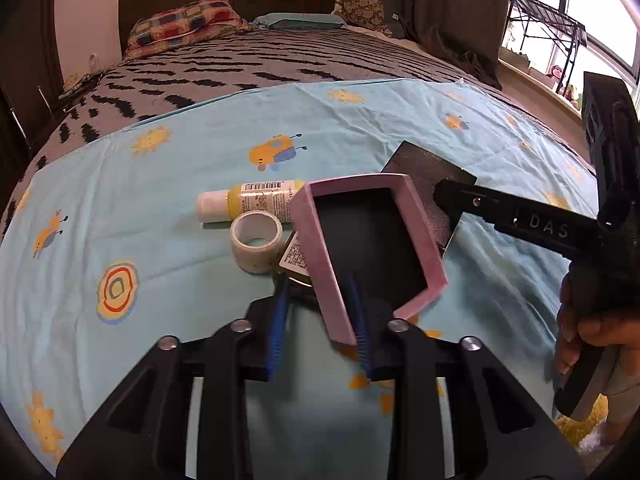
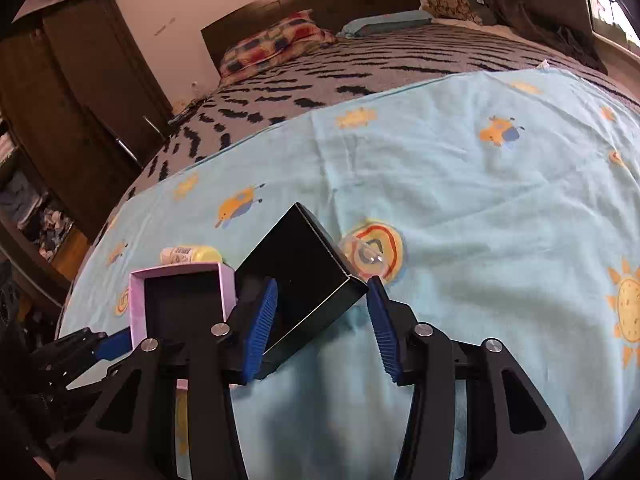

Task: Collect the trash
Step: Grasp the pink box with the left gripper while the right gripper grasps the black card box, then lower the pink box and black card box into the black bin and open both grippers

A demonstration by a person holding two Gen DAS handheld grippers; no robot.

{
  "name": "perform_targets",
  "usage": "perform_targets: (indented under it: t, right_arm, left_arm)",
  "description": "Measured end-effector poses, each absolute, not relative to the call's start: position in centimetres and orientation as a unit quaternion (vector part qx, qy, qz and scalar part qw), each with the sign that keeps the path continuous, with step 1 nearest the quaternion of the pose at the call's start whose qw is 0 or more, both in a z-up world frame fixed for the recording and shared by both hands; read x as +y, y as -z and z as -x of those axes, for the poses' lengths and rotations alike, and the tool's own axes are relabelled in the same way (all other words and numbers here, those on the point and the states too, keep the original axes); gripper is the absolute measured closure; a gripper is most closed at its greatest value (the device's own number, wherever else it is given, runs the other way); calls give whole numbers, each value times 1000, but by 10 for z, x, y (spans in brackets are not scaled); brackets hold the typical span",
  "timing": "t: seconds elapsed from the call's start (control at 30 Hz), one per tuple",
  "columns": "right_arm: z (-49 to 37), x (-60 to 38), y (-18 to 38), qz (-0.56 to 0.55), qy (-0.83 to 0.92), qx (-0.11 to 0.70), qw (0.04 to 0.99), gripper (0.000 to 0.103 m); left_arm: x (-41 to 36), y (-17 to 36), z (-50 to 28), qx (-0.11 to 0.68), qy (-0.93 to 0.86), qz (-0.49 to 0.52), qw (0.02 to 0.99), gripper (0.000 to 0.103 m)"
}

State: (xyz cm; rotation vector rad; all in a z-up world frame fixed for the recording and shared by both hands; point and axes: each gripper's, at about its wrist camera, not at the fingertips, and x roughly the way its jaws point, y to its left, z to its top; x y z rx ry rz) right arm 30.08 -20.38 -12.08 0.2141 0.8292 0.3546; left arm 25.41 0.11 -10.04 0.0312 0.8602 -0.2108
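My left gripper (image 1: pixel 320 312) is shut on the side wall of an open pink box (image 1: pixel 372 240) with a dark inside, tilted above the blue sheet; the box also shows in the right wrist view (image 2: pixel 180 304). My right gripper (image 2: pixel 324 320) is open around a black box lid (image 2: pixel 304 280), with the lid between its blue pads (image 2: pixel 260 320); the lid also shows behind the pink box in the left wrist view (image 1: pixel 424 168). A yellow bottle (image 1: pixel 248 200), a tape roll (image 1: pixel 256 240) and a small labelled item (image 1: pixel 294 260) lie beside the pink box. A clear plastic piece (image 2: pixel 366 252) lies past the lid.
The blue cartoon-print sheet (image 1: pixel 160 240) covers the near half of a bed with a zebra-pattern blanket (image 1: pixel 280 60). Pillows (image 1: pixel 184 24) lie at the headboard. A dark wardrobe (image 2: pixel 80 100) stands at the left and a window with a rack (image 1: pixel 552 40) at the right.
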Motion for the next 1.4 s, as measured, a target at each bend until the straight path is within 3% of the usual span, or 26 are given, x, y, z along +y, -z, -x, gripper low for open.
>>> perform_targets:
  t: [0.1,0.4,0.9,1.4]
  right_arm:
    - [-300,-204,117,-105,-175,397,895,63]
    - [-290,-204,103,-94,-183,375,904,73]
    - [-217,-223,62,-38,-194,327,924,79]
    - [-85,-265,50,-20,-214,302,929,80]
  left_arm:
    - [1,98,-253,412,103,-19,905,90]
    - [6,88,-246,400,97,-13,911,94]
    - [4,59,-198,369,101,-32,923,94]
    - [-12,54,-77,347,133,-50,927,94]
